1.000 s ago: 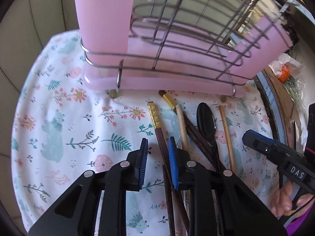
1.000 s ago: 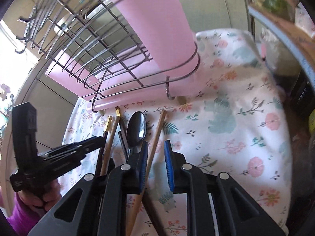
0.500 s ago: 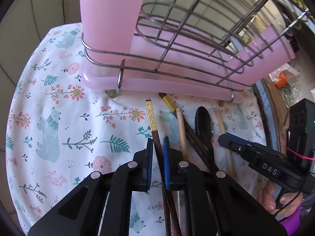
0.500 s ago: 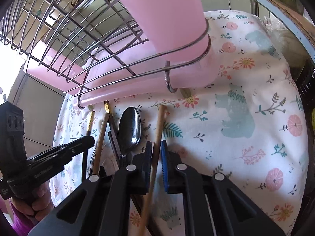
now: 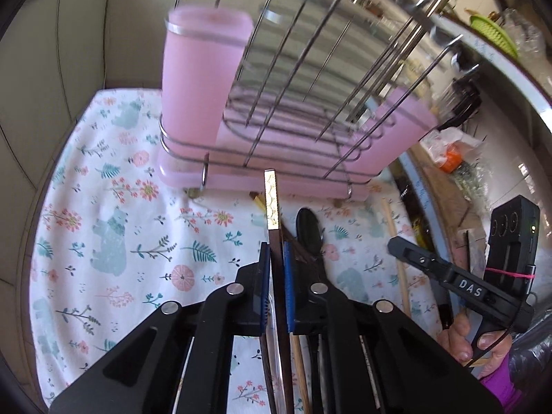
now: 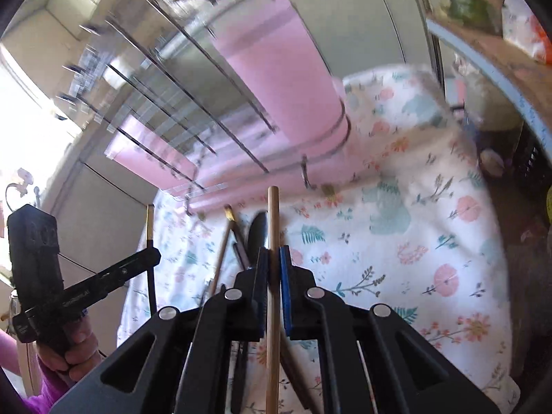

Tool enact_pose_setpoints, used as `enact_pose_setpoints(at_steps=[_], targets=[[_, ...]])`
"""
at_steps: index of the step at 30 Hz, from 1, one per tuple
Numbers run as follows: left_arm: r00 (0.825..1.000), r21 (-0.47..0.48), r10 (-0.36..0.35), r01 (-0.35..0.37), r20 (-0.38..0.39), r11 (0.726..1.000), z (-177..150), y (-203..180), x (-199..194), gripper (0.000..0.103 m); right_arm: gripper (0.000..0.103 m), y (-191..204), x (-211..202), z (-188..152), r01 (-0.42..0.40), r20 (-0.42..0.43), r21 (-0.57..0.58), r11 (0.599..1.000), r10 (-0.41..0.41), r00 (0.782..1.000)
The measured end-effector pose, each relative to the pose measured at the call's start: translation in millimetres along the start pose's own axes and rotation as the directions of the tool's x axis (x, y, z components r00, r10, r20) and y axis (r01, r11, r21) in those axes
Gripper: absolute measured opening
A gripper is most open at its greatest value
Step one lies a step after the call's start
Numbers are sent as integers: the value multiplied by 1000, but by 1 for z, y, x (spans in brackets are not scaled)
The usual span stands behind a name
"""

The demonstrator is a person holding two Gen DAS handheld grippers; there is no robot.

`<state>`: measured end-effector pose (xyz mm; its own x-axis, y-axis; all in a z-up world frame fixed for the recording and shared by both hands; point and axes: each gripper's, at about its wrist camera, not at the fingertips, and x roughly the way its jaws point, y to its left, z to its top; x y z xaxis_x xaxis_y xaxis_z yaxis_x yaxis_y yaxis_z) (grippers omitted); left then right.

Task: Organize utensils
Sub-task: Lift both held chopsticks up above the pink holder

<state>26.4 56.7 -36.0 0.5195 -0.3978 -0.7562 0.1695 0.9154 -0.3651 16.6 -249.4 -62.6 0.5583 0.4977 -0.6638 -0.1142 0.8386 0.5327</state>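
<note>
Left gripper (image 5: 276, 265) clamped on dark chopstick (image 5: 271, 200); right gripper (image 6: 272, 269) clamped on pale chopstick (image 6: 273, 214), both raised off cloth (image 5: 103, 207); tilt tips down, steer into pink cup (image 5: 203, 79) (clear of rack (image 5: 310, 79) wires); spoon (image 5: 308, 224) left lying.

A floral cloth (image 5: 114, 227) printed with bears and leaves is covering the supporting surface, whose own material is not showing. A pink drip tray (image 5: 241, 181) carrying a wire dish rack (image 5: 293, 117) is sitting on the cloth toward the back, with a tall pink cup (image 5: 200, 79) standing at the rack's corner. Just in front of the tray, a black spoon (image 5: 308, 227), a pale wooden chopstick (image 5: 396, 258) and a gold-tipped chopstick (image 6: 224, 238) are lying on the cloth.
</note>
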Motion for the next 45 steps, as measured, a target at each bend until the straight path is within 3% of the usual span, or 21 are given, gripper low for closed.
enact_pose_setpoints(at_steps=[9,15,17,24,28,32,36,40,45], targets=[[985,47,-7,-1,174,999,5,-28,-47,7,6,24,-58,24,-11,215,-83,997,29,976],[956,72,-8,-14,293,997,23,-36,-84,5,6,34,-81,50,-2,314,-117,993,39,949],[944,75,-4,-22,330,997,32,-39,-94,5,6,39,-95,66,-10,361,-128,992,56,931],[872,58,7,-40,489,998,70,-37,-135,5,6,57,-133,115,-4,547,-170,985,97,831],[843,62,-5,-33,538,998,91,-38,-153,5,6,67,-137,139,-2,605,-185,983,116,787],[810,70,-15,-32,586,997,112,-42,-176,5,6,77,-139,159,34,684,-199,979,114,720],[780,62,24,-81,625,995,126,-41,-190,5,6,79,-132,174,72,744,-194,978,99,661],[796,48,76,-132,601,990,138,-35,-178,5,6,77,-119,180,121,783,-189,975,75,618],[842,37,123,-167,525,985,149,-22,-143,5,6,74,-102,188,165,815,-198,966,68,576]])
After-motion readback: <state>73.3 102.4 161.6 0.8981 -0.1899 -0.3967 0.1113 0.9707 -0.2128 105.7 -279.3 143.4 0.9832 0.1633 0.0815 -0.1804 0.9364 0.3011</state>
